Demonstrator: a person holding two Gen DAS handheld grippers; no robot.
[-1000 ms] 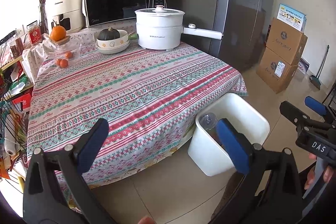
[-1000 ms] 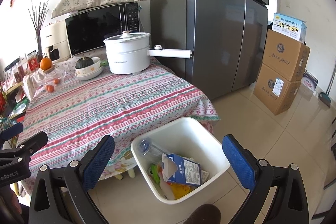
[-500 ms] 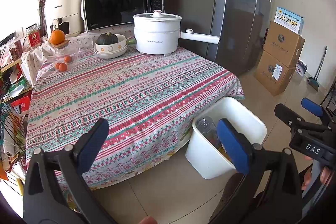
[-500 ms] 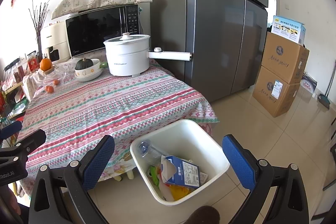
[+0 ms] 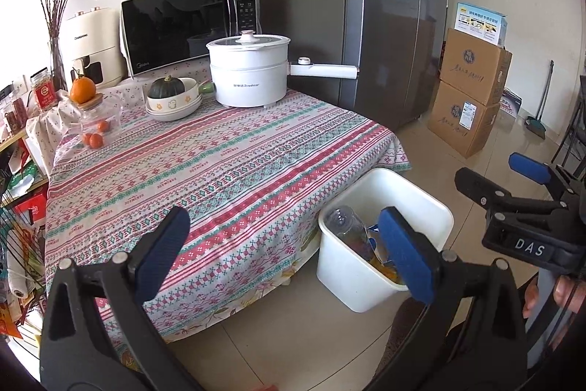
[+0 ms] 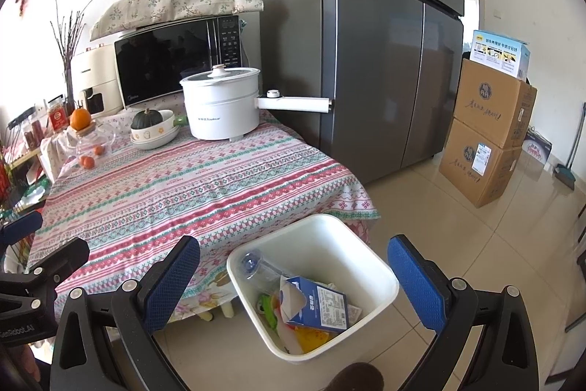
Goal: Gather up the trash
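Working left to right, my left gripper point(image 5: 285, 241) has its blue-padded jaws spread wide with nothing between them, hanging over the front edge of the table with the red, green and white patterned cloth point(image 5: 219, 164), which I see bare of litter. The trash I can see sits in the white square plastic bin point(image 6: 381, 275) on the floor at the table's right corner: a clear plastic bottle point(image 6: 256, 264) leaning with its cap up toward the table, and a blue-and-white carton point(image 6: 315, 305) lying torn-open across the heap. The bin lies below and just ahead of my right gripper point(image 6: 293, 277), jaws likewise released and empty, so I judge that hand the nearer. Readable writing: "DAS" on the right gripper's body, "Royalstar" on the white electric pot point(image 5: 249, 72).
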